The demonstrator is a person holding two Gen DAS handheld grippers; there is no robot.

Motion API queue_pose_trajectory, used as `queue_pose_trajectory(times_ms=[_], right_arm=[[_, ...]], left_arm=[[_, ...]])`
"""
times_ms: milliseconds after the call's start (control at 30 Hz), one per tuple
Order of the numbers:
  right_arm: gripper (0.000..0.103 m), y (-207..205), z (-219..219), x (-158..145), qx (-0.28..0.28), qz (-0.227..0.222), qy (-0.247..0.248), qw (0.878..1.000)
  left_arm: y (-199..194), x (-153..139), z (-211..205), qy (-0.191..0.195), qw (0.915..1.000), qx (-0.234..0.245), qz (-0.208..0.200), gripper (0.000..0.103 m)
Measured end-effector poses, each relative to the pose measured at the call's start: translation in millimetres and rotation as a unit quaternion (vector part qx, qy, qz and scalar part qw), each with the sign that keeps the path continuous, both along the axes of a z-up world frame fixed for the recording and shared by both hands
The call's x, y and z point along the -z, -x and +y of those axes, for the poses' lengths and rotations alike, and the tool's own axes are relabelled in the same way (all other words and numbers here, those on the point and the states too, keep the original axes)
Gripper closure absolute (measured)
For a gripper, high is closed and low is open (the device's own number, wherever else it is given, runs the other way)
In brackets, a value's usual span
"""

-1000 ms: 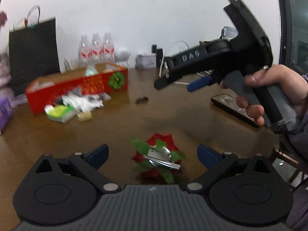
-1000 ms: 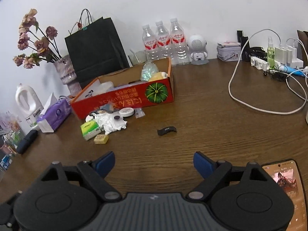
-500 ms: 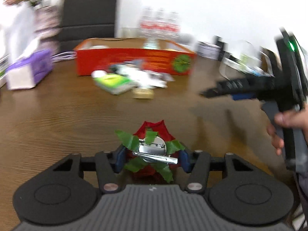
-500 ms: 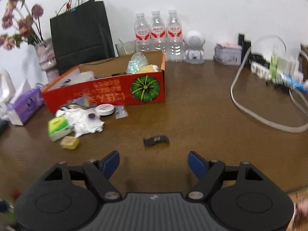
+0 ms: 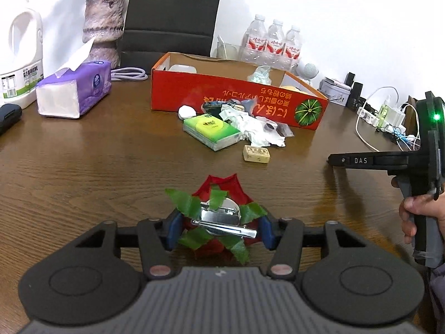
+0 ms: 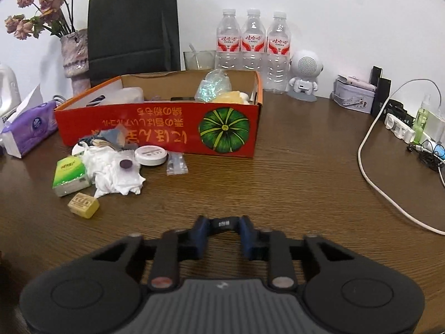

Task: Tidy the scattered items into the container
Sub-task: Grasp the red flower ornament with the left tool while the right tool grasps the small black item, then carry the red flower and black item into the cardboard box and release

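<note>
My left gripper is shut on a red flower hair clip with green leaves and a metal clasp, low over the table. My right gripper is shut on a small black clip near the table surface; it also shows at the right of the left wrist view. The red cardboard box stands behind, open on top, with several items inside. In front of it lie a green tissue pack, crumpled white paper, a yellow soap bar and a round white tin.
A purple tissue pack, a vase, a black bag, water bottles, a white speaker, a white jug and cables ring the wooden table.
My left gripper closed on the flower clip and swung left to face the box. My right gripper moved forward and down and closed on the black clip.
</note>
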State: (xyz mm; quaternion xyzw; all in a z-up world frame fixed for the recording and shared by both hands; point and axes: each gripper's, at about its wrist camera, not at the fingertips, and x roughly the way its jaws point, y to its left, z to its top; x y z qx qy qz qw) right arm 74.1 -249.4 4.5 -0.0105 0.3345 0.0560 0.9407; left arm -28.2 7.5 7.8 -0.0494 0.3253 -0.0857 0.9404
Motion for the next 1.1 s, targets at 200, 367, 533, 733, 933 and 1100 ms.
queue_pose_trajectory(times_ms=[200, 367, 533, 733, 933, 1100], right_arm=[[0.093, 16.9, 5.7, -8.6, -0.006, -0.016, -0.014, 1.000], [0.093, 54.9, 16.8, -24.8, -0.030, -0.058, -0.011, 0.998], [0.093, 93.5, 13.3, -35.1, -0.037, -0.080, -0.050, 0.995], [0.093, 104.2, 13.7, -54.4, -0.046, -0.104, -0.060, 0.992], [0.093, 59.7, 5.8, -90.2, -0.038, -0.125, -0.075, 0.989], [0.093, -11.5, -0.7, -124.1, -0.045, -0.142, -0.089, 0.985]], left_arm=[[5.2, -12.7, -5.8, -0.045, 0.9987, 0.007, -0.022, 0.055], [17.2, -29.4, -9.2, -0.089, 0.9939, 0.010, -0.064, 0.056], [27.2, -35.7, -18.5, -0.078, 0.9942, -0.004, -0.074, 0.056], [19.4, -44.7, -36.5, -0.013, 0.9963, -0.028, -0.080, 0.057], [-40.0, -77.8, -43.8, -0.037, 0.9932, 0.011, -0.110, 0.057], [-134.9, -113.5, -38.5, -0.038, 0.9935, 0.026, -0.105, 0.056]])
